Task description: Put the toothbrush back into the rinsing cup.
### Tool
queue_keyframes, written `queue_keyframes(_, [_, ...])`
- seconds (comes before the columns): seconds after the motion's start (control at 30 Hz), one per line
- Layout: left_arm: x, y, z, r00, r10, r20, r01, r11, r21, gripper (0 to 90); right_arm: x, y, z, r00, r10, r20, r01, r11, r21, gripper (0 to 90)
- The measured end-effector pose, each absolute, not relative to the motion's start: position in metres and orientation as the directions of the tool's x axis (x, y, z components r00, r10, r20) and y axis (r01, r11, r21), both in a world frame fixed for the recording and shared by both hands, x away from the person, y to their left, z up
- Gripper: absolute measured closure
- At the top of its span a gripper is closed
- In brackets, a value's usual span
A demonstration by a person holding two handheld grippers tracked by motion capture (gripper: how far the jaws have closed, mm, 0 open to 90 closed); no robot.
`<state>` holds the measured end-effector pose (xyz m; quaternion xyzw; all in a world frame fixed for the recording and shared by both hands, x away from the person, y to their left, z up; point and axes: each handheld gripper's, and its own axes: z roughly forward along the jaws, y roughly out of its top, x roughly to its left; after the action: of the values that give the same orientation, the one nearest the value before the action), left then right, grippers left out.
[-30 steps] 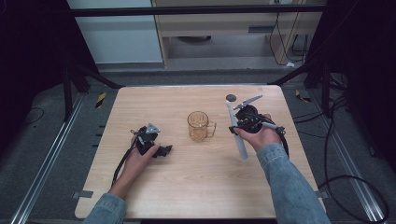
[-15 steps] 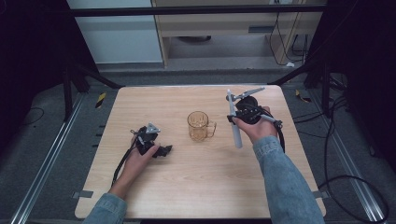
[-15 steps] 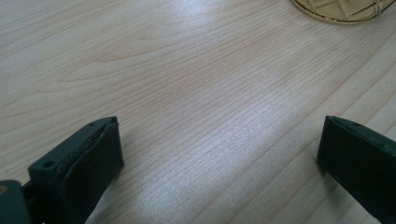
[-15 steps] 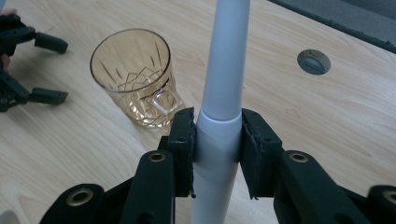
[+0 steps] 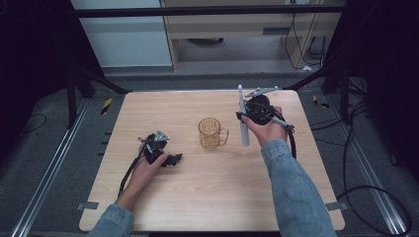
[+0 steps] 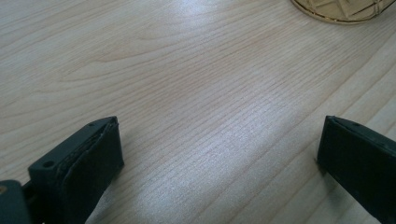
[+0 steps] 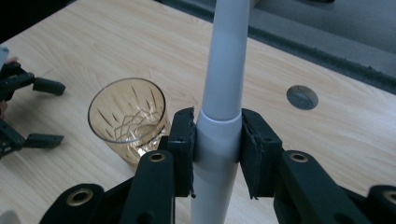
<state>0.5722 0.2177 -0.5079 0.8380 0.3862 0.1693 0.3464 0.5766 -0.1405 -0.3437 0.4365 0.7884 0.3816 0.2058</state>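
Clamped in the right gripper (image 7: 216,154): a long pale grey plastic tube (image 7: 223,88), long axis near upright, just right of the amber cut-glass mug (image 5: 211,133) at table centre. Left gripper (image 6: 219,158) wide open, empty, farther off.

Right hand-held gripper (image 5: 245,116) swung white tube (image 5: 242,118) more upright, nearer mug (image 5: 211,133).
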Motion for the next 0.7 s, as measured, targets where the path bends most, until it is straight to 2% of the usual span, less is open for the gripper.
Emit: queue_keyframes(0.7, [0.572, 0.218, -0.508, 0.646, 0.763, 0.018, 0.528, -0.464, 0.711, 0.0, 0.580, -0.124, -0.315, -0.506, 0.862, -0.010, 0.430, 0.262, 0.864, 67.7])
